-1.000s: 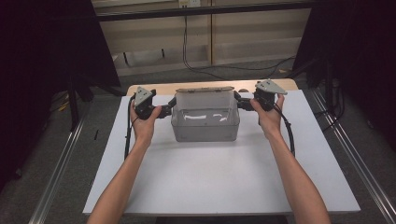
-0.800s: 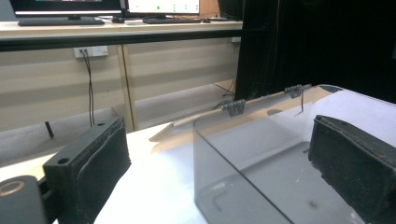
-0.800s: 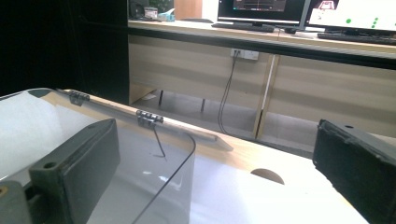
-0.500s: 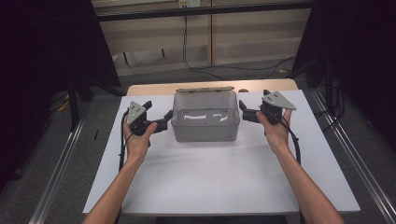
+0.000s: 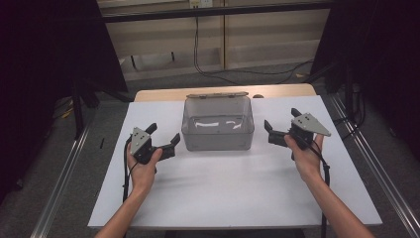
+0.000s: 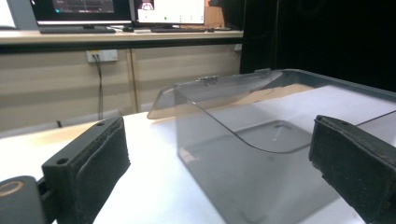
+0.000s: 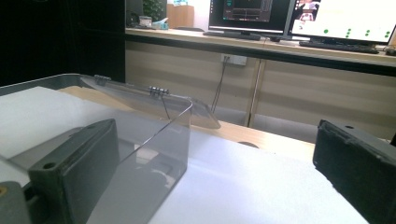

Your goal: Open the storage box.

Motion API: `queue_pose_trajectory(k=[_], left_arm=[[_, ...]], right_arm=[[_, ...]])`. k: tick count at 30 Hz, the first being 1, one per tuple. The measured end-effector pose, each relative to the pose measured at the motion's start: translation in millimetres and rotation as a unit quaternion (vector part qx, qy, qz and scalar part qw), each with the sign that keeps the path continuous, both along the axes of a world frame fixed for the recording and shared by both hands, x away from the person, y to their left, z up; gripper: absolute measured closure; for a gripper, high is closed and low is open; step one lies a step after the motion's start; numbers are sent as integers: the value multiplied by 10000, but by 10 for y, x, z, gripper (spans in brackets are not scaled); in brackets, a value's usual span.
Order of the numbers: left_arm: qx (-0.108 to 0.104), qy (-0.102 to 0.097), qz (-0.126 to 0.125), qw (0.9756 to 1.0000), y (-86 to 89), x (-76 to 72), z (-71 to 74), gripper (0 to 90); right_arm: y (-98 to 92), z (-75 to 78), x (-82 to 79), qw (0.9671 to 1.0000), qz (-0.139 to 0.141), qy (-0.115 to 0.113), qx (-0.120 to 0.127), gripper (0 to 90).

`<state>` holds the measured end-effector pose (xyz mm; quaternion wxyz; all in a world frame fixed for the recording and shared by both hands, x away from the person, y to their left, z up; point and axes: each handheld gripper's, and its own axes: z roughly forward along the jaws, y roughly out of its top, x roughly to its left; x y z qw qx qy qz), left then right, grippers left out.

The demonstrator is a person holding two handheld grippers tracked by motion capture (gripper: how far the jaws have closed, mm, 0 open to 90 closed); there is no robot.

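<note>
A clear plastic box [image 5: 218, 125] stands in the far middle of the white table [image 5: 233, 191], its hinged lid [image 5: 217, 94] folded back behind it. My left gripper [image 5: 163, 134] hovers open just left of the box's front corner, not touching it. On the other side my right gripper [image 5: 281, 119] is open, a short gap from the box's right wall. In the left gripper view the box [image 6: 261, 140] sits ahead between the spread jaws of the left gripper [image 6: 219, 149]. The right gripper view shows the box's corner [image 7: 154, 140] beside the left jaw of the right gripper [image 7: 215, 158].
A strip of wooden tabletop [image 5: 158, 94] shows behind the white sheet. Metal rails [image 5: 69, 163] run along the floor on both sides. A bench with monitors [image 7: 252, 14] stands beyond the table, with cables [image 5: 198, 49] hanging below it.
Both grippers have drawn back from the box's sides toward the person and slightly outward. The box has stayed in place with its lid open.
</note>
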<state>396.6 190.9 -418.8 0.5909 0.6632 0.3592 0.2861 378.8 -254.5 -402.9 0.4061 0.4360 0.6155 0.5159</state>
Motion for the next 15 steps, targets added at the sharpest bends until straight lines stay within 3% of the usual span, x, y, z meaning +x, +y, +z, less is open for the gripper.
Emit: queue_pose_trajectory(k=[5,15], left_arm=[[-37,18,-38,10000,64,-176,-34,45],[-84,156,53,9998,233,-509,-144,45]], right_arm=[[-49,-49,-172,10000,-12,-25,29,0],[-148,-187,-562,9994,339,-29,2,1]])
